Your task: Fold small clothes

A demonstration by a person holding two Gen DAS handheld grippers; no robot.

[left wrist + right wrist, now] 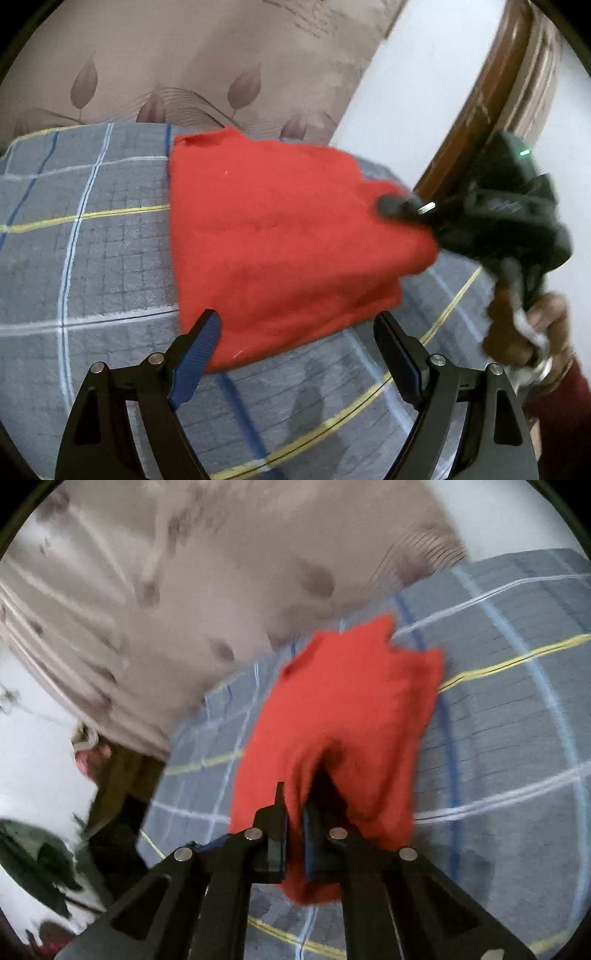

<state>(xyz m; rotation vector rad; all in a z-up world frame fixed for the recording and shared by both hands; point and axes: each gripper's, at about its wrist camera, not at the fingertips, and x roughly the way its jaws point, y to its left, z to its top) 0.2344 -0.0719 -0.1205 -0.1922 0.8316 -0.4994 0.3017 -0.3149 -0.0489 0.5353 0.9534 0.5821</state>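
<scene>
Bedspread: a grey checked bedspread (110,236) with white, blue and yellow lines fills the lower and left parts of the left wrist view; in the right wrist view it (509,738) takes up the right half and lower centre.
Curtain: a beige curtain (184,55) printed with leaf shapes runs across the top of the left wrist view; in the right wrist view it (184,590) fills the upper left, blurred.
Wall: a pale wall (424,92) shows at upper right of the left wrist view.
Wooden frame: a brown wooden frame (491,99) curves down the right side of the left wrist view, against the wall.
Red cloth: a small red garment (280,236) sits in the centre of the left wrist view, its left part lying on the bedspread and its right edge pulled up toward the right gripper; in the right wrist view it (343,731) rises from the lower centre to the middle of the frame.
Right gripper: the right gripper (293,812) has its jaws clenched on a fold of the red cloth, which bunches between the pads and hangs below them; in the left wrist view it (391,206) appears at centre right, tip on the cloth's edge.
Left gripper: the left gripper (295,332) has its jaws spread wide and released, with the near corner of the red cloth between the fingertips and neither pad pressing on it.
Hand: a person's hand (524,325) grips the right gripper's handle at lower right of the left wrist view, with a dark red sleeve (561,402) below it.
</scene>
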